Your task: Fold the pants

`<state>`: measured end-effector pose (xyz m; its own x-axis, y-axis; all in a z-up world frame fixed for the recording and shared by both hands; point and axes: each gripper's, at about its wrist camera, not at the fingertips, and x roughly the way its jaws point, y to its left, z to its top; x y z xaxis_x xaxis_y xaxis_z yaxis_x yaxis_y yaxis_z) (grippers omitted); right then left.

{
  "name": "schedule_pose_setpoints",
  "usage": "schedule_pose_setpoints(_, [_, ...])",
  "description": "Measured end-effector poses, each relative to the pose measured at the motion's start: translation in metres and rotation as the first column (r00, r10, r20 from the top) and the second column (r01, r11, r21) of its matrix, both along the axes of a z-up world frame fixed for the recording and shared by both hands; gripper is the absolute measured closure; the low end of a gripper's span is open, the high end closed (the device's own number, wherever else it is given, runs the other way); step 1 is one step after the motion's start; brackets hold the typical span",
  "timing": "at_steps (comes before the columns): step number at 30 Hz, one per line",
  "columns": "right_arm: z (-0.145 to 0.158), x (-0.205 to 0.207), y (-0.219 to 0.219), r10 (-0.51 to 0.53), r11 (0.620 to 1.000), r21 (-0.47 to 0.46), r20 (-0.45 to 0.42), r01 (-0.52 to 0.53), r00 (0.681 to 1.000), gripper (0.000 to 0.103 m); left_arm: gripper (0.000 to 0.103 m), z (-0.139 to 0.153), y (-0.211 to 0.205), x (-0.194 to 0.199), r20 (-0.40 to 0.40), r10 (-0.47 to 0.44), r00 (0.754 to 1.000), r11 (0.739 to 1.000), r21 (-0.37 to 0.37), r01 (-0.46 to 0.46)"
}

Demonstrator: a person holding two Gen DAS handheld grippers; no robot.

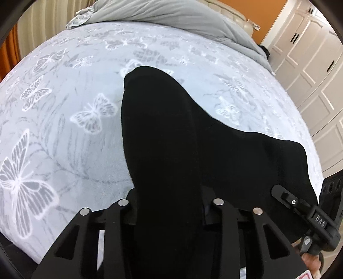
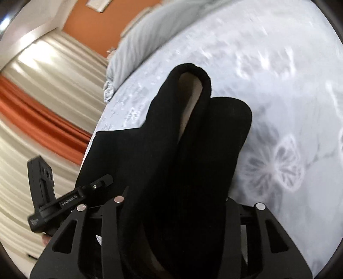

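The black pants (image 1: 171,133) lie on a bed covered by a pale butterfly-print blanket (image 1: 64,118). My left gripper (image 1: 169,206) is shut on the pants fabric, which drapes forward from between its fingers. My right gripper (image 2: 178,206) is shut on the pants (image 2: 193,139) too, where the cloth folds over and shows a tan lining (image 2: 190,90). The right gripper also shows in the left wrist view (image 1: 300,206) at the lower right, on the pants' edge. The left gripper also shows in the right wrist view (image 2: 64,199) at the lower left.
A grey duvet (image 1: 171,17) is bunched at the head of the bed. White wardrobe doors (image 1: 310,64) stand to the right. Cream and orange curtains (image 2: 42,107) hang beside the bed. The bed's edge runs close under both grippers.
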<state>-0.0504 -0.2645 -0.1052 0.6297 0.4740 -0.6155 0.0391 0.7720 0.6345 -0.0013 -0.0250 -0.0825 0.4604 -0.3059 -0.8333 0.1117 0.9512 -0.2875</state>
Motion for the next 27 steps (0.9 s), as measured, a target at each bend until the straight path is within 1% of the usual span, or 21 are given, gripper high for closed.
schedule_pose_setpoints(3, [0.019, -0.004, 0.008, 0.02, 1.0, 0.006, 0.046, -0.02, 0.999, 0.062, 0.073, 0.018, 0.002, -0.01, 0.034, -0.01, 0.999, 0.999, -0.034, 0.011])
schedule_pose_setpoints(4, [0.026, -0.007, 0.01, 0.026, 1.0, 0.01, 0.063, -0.027, 0.998, 0.062, 0.073, 0.029, 0.003, -0.016, 0.051, -0.021, 0.998, 0.999, -0.047, 0.023])
schedule_pose_setpoints(5, [0.033, -0.011, 0.012, 0.029, 1.0, 0.007, 0.076, -0.03, 0.997, 0.062, 0.073, 0.034, 0.003, -0.019, 0.064, -0.025, 0.998, 0.998, -0.047, 0.028])
schedule_pose_setpoints(8, [0.046, -0.017, 0.013, 0.037, 0.999, 0.024, 0.104, -0.039, 0.994, 0.062, 0.073, 0.059, 0.006, -0.036, 0.128, -0.038, 0.991, 0.999, -0.029, 0.042])
schedule_pose_setpoints(15, [0.065, -0.022, 0.015, 0.069, 0.996, 0.048, 0.138, -0.076, 0.988, 0.062, 0.072, 0.087, 0.012, -0.046, 0.156, -0.037, 0.987, 0.999, 0.018, 0.035])
schedule_pose_setpoints(18, [0.072, -0.017, 0.015, 0.077, 0.995, 0.046, 0.154, -0.085, 0.985, 0.062, 0.072, 0.098, 0.013, -0.045, 0.174, -0.039, 0.984, 0.999, 0.028, 0.035])
schedule_pose_setpoints(21, [0.087, -0.008, 0.014, 0.088, 0.995, 0.035, 0.185, -0.096, 0.979, 0.062, 0.072, 0.111, 0.014, -0.041, 0.201, -0.042, 0.979, 0.999, 0.034, 0.036])
schedule_pose_setpoints(24, [0.103, 0.002, 0.012, 0.1, 0.994, 0.016, 0.215, -0.106, 0.972, 0.062, 0.072, 0.129, 0.011, -0.033, 0.245, -0.044, 0.969, 0.999, 0.042, 0.035])
schedule_pose_setpoints(27, [0.124, 0.023, 0.01, 0.115, 0.993, -0.007, 0.26, -0.117, 0.959, 0.061, 0.072, 0.148, 0.009, -0.018, 0.29, -0.042, 0.956, 0.999, 0.043, 0.03])
